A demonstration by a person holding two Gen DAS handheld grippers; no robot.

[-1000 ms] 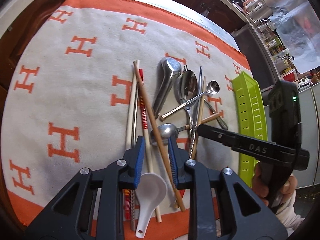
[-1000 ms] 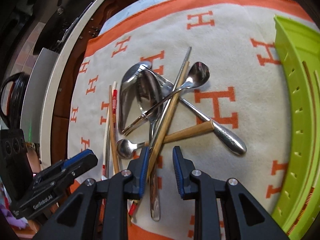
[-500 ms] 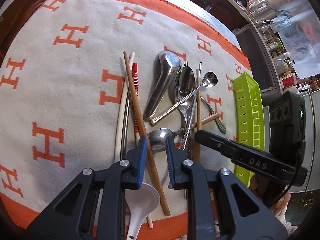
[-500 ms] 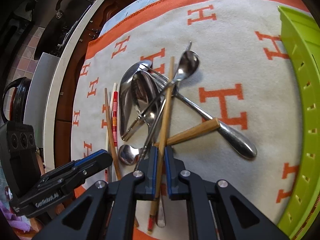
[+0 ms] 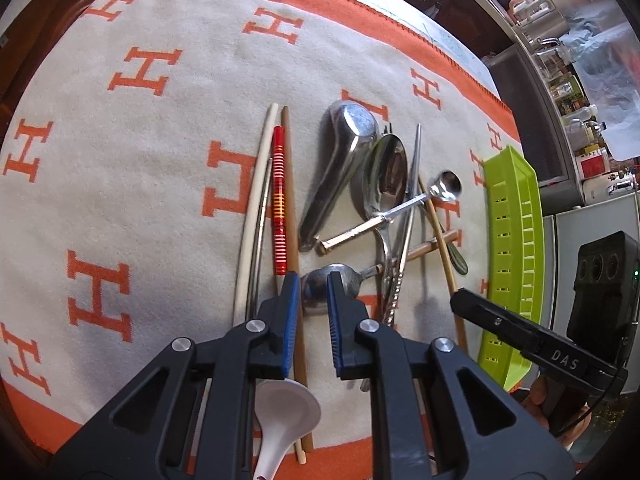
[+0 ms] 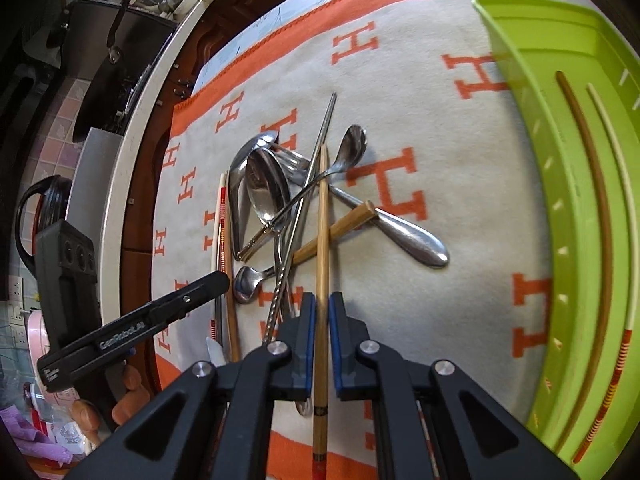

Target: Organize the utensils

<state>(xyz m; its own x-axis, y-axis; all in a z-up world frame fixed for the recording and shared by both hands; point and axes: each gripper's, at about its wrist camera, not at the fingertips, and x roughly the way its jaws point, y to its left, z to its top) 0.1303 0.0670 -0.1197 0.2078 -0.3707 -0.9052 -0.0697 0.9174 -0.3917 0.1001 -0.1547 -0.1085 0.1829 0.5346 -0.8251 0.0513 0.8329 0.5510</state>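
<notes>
Pinching slim bamboo chopstick (image 6: 321, 240) (smooth, round)

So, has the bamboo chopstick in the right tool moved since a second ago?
Yes. The bamboo chopstick, gripped by the right tool, lay alongside the metal chopstick; its near end has swung right, away from it.

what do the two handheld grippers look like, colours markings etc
Both are matte black plastic tools with triangular cut-outs in the arms, silver pivot bolts and ribbed blue pads inside the two fingers. The left gripper shows white "GenRobot.AI" lettering on its side from the right wrist view. The right gripper carries white "DAS" lettering, and its black housing has three round ports and a small green light. No sleeves are visible.
</notes>
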